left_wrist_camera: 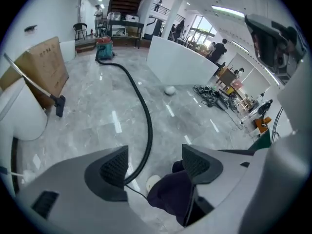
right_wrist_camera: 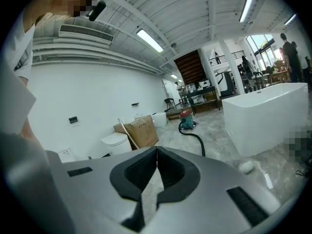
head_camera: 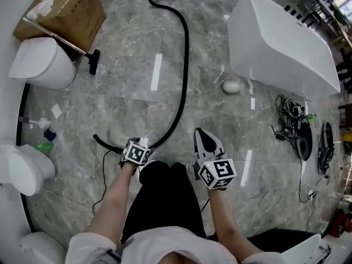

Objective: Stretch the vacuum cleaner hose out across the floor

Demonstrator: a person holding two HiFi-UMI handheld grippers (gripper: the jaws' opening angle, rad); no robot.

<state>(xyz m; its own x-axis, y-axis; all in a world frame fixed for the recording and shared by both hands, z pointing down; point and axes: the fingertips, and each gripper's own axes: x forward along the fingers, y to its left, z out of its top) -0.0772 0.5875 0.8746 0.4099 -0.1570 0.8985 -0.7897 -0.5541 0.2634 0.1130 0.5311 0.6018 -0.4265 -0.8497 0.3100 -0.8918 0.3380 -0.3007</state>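
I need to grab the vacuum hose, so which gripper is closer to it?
Left. The left gripper, jaws open, hangs just above the hose; the right gripper, shut, sits off to the hose's right, apart from it.

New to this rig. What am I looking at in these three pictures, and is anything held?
No robot: a person holds a two-jaw gripper in each hand. The head view is from a camera on the person's head, looking down at the floor. The other two come from cameras riding on each gripper, looking along its jaws. On the floor: a black hose running from a vacuum cleaner, a white bathtub, a cardboard box, a toilet. The left gripper is open, with the hose showing between its jaws, not gripped. The right gripper is shut and empty.
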